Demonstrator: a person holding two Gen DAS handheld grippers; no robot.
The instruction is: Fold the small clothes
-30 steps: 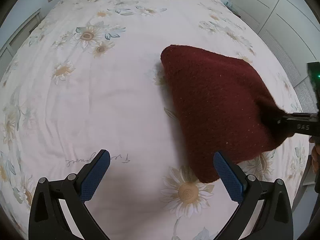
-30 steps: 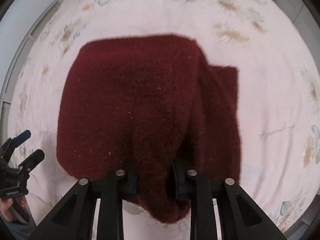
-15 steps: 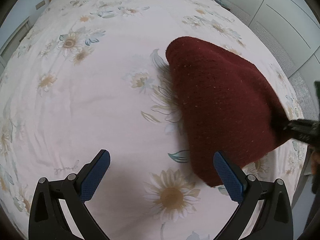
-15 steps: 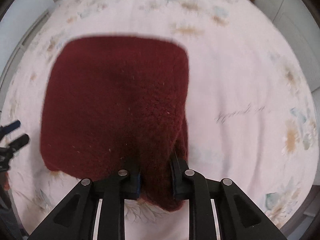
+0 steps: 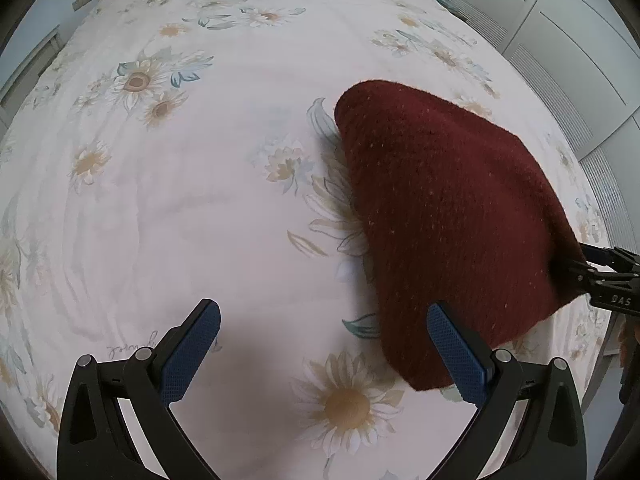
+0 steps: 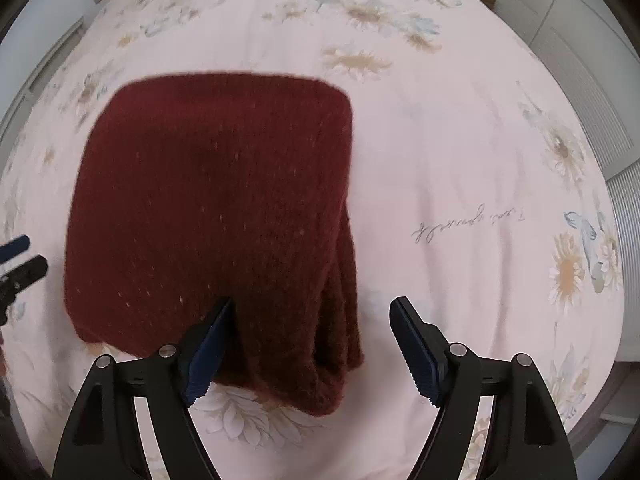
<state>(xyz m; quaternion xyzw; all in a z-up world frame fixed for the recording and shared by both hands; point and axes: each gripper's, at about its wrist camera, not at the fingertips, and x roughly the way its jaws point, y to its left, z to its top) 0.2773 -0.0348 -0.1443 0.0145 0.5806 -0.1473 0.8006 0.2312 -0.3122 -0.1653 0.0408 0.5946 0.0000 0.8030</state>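
Observation:
A folded dark red knit garment (image 5: 452, 216) lies on the bed, right of centre in the left wrist view. It fills the left middle of the right wrist view (image 6: 216, 216). My left gripper (image 5: 324, 356) is open and empty, low over the sheet just left of the garment's near corner. My right gripper (image 6: 312, 344) is open, its jaws on either side of the garment's near right edge without gripping it. Its tips also show at the garment's far right side in the left wrist view (image 5: 600, 268).
The bed is covered by a pale pink sheet with a sunflower print (image 5: 168, 184). White wardrobe doors (image 5: 572, 32) stand along the right side. The bed's near right edge (image 6: 600, 392) lies close to my right gripper.
My right gripper was shut on the garment's near edge and has opened, letting it go. The garment has settled flat. My left gripper stayed open and shifted a little.

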